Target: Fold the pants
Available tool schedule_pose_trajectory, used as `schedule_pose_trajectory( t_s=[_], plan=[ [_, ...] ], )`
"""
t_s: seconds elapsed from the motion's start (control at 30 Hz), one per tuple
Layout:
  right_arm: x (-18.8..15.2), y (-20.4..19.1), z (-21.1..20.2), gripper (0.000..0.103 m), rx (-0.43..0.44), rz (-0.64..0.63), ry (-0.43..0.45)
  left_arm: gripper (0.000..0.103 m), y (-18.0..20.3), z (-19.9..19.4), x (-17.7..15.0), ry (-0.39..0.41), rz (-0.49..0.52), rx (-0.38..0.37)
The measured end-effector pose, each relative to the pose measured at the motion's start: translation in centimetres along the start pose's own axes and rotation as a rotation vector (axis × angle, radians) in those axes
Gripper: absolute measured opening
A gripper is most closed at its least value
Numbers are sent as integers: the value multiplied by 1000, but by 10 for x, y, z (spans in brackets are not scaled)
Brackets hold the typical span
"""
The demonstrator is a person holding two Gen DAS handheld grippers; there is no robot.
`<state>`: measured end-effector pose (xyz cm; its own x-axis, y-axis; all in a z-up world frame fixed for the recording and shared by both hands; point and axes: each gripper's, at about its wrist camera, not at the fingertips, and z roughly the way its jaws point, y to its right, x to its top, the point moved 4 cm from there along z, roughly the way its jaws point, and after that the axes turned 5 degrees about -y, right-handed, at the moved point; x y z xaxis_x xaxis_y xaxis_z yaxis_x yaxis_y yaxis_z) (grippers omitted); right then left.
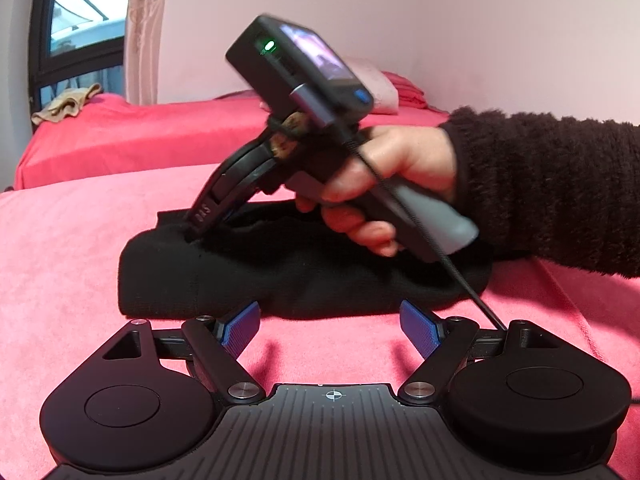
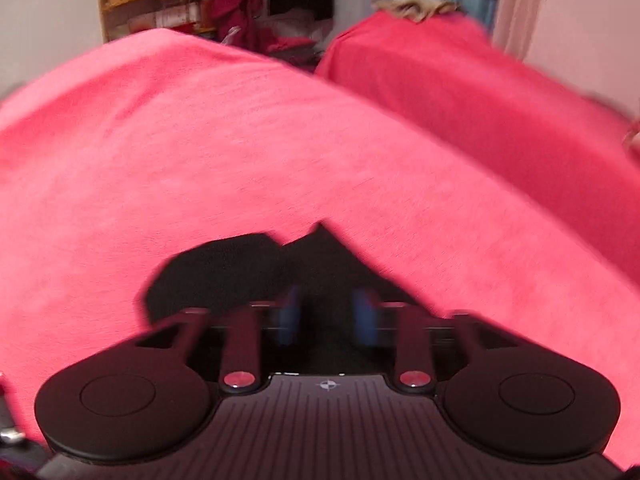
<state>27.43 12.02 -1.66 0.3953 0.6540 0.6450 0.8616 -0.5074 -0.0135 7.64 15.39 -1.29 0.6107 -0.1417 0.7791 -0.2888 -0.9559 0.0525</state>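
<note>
The black pants (image 1: 280,276) lie folded in a thick bundle on the red bedspread (image 1: 80,240). My left gripper (image 1: 330,326) is open and empty, just short of the bundle's near edge. My right gripper (image 1: 200,228), held in a hand, presses its tips down on the top left of the bundle. In the blurred right wrist view my right gripper (image 2: 328,312) sits over the black pants (image 2: 224,272) with its blue pads (image 2: 364,312) a little apart, gripping nothing that I can see.
A second red-covered bed (image 1: 160,136) stands behind, with a beige cloth (image 1: 66,106) and a pink pillow (image 1: 384,92) on it. A window (image 1: 80,12) is at far left. Shelves (image 2: 160,0) and hanging clothes stand beyond the beds.
</note>
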Motion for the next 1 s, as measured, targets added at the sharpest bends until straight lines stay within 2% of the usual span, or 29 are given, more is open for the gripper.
schedule_pose_trajectory(
  t_s=[0.07, 0.17, 0.2, 0.23, 0.27, 0.33, 0.4, 0.47, 0.53, 0.67, 0.73, 0.87, 1.0],
  plan=[
    [1, -9, -15, 10, -38, -75, 48, 103, 1, 0, 0, -1, 3, -1],
    [15, -2, -45, 10, 3, -42, 196, 103, 2, 0, 0, -1, 11, 2],
    [20, 2, -47, 10, -27, -36, 227, 103, 2, 0, 0, -2, 12, 2],
    [21, 5, -40, 11, -95, -38, 235, 103, 1, 1, 0, -4, 11, 2],
    [20, 8, -26, 16, -175, -53, 198, 103, 1, 1, 0, -7, 8, 2],
    [11, 11, 12, 22, -309, -116, 15, 103, -1, 2, 0, -10, 3, 4],
    [7, 7, 0, 24, -307, -145, 66, 103, -2, 1, 0, -9, -3, 6],
    [7, 13, -32, 47, -247, -104, 115, 103, -4, 1, 1, -9, -10, 3],
    [2, 29, -70, 53, -235, -87, 159, 103, -3, 0, -1, -12, -12, 5],
    [-33, 80, -141, 54, -303, -43, 162, 103, -2, 0, -1, -16, -13, 5],
    [-63, 107, -162, 54, -326, 5, 127, 103, -2, 2, 0, -25, -15, 7],
    [-128, 138, -170, 52, -329, 85, 4, 103, -5, 6, -1, -49, -33, 8],
    [-169, 142, -157, 52, -254, 141, -40, 103, -10, 11, -1, -69, -70, 13]
  ],
)
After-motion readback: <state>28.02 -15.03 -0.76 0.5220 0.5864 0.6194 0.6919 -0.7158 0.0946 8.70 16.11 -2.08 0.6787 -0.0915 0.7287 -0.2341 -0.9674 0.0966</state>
